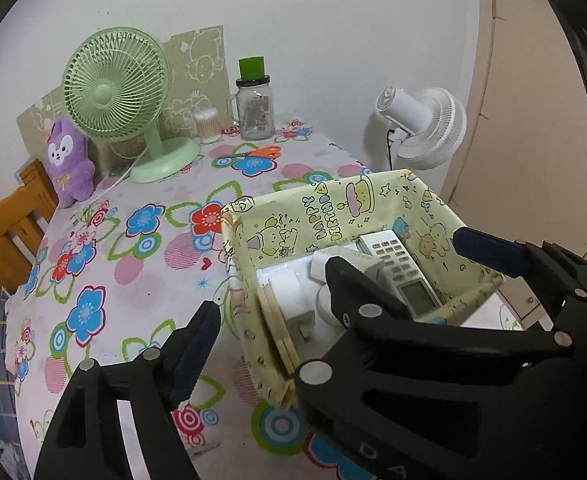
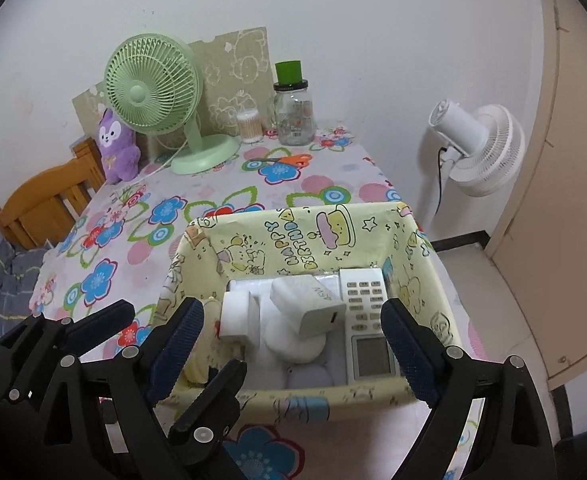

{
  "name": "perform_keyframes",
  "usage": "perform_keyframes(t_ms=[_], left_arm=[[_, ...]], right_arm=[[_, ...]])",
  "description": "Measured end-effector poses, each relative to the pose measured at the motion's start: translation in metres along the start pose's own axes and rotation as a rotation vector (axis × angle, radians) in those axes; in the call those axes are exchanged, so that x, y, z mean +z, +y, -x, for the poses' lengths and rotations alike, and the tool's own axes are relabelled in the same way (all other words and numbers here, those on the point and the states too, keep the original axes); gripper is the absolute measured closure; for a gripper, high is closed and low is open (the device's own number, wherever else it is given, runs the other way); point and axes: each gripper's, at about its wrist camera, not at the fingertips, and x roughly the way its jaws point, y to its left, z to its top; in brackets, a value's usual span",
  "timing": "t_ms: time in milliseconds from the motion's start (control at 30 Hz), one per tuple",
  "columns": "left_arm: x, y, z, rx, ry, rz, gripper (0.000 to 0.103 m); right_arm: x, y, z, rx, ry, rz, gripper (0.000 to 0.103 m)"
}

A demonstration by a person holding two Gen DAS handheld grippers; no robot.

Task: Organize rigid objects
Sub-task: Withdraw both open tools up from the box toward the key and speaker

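A: You're at a tabletop [image 2: 221, 196] under a flowered cloth, pushed against a white wall. The box [image 2: 433, 280] lined with birthday paper sits at its near edge, right in front of you.

B: And what's in it?

A: A white remote [image 2: 367, 320] along the right wall, a white charger [image 2: 313, 308] lying tilted on a pale round thing, a small white block [image 2: 235, 316] to the left. All hard plastic, I'd judge: light, stiff and a bit slick.

B: Where should I take hold?

A: Take the remote across its narrow sides, near the middle. The charger's flat faces suit your pads best. The box itself is probably thin card, so pinch a wall at the rim gently or it will buckle.

B: How are my tongs?

A: Both stand wide open and hold nothing. The right tongs [image 2: 293, 344] frame the box's near wall; the left tongs [image 2: 157, 344] hang just beside its left corner, partly crossing the right ones.

B: Anything in the way?

A: The two tools crowd each other. Scissors [image 2: 283, 160], a green fan [image 2: 155, 92], a glass jar [image 2: 293, 116], a swab tub [image 2: 249, 126] and a purple plush [image 2: 117, 152] are well apart at the far end. A white fan [image 2: 477, 148] stands off the tabletop.
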Motion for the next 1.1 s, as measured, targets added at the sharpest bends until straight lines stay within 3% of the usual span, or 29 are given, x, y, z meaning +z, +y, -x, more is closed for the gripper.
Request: perform_keyframes(t_ms=[500,1100], left_arm=[[-0.031,0.020,0.030,-0.007,-0.025,0.003,0.017],[-0.072,0.068,0.052,0.105,-0.041,0.041,0.015]], right_arm=[[-0.026,0.031,0.029,-0.016,-0.027,0.025,0.011],[-0.049,0.092,0.039,-0.014,-0.044,0.121,0.011]])
